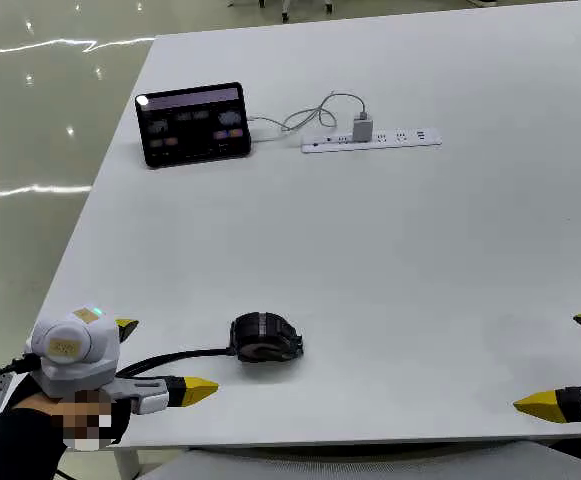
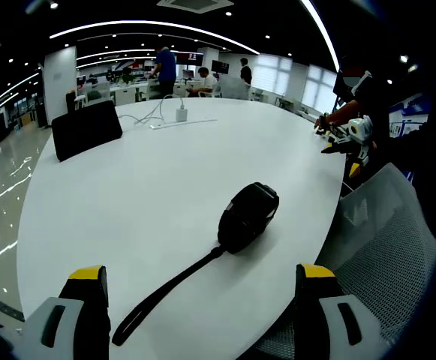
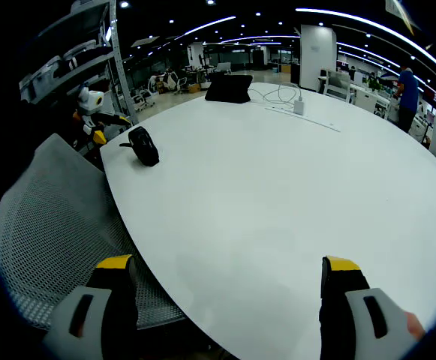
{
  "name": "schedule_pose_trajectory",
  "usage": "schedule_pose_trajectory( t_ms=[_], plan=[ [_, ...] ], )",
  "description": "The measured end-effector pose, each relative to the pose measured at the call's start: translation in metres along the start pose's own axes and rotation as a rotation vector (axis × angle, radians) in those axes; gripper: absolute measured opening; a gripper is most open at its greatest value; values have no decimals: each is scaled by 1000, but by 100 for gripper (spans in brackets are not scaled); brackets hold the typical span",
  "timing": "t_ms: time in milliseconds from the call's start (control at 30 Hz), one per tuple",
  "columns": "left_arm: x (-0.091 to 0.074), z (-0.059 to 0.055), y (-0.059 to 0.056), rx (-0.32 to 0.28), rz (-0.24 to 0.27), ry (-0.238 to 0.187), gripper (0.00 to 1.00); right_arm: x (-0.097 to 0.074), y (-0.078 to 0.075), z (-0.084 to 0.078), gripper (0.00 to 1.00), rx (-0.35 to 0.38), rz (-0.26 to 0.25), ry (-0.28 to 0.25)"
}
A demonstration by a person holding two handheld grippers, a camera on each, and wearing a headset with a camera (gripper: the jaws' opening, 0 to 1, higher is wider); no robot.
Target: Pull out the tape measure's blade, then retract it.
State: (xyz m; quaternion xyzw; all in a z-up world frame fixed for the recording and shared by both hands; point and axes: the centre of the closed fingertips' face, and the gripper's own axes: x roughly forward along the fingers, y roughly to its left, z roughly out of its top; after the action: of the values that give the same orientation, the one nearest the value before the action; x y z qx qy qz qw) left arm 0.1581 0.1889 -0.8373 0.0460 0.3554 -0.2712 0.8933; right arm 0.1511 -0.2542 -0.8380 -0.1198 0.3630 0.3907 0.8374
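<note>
Yellow-tipped left tongs [image 1: 166, 357] hang open at the near edge of the worktop [image 1: 390, 260], gripping nothing, with the black strap [image 1: 185, 354] of the tape measure [image 1: 266, 338] running between their jaws. The case lies on its side just ahead of them, touching neither pair, with no blade drawn. My right tongs [image 1: 562, 362] hang open too, well apart across bare worktop.

By my reading the task has not begun; this is the approach. The next move calls for one pair to pin the case and the other to pinch the blade's end hook, which I cannot make out from here, then draw it straight out and ease it back rather than let it snap.

Room is tight behind both tongs, where the worktop drops off to a mesh chair [image 3: 45, 225], and the side edge runs close by the left pair. Between the two pairs lies open surface for a long pull. Far beyond the tongs stand a tablet [image 1: 193, 123] and a power strip [image 1: 370, 140], clear of the work.
</note>
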Motion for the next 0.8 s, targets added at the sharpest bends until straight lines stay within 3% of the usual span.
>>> schedule_pose_trajectory(
  t_ms=[600,800],
  plan=[
    [3,-1,-4,10,-12,2,100,1,-3,1,100,-3,2,-4],
    [6,-1,-5,52,-30,20,100,1,-6,5,100,0,1,-16]
  ],
)
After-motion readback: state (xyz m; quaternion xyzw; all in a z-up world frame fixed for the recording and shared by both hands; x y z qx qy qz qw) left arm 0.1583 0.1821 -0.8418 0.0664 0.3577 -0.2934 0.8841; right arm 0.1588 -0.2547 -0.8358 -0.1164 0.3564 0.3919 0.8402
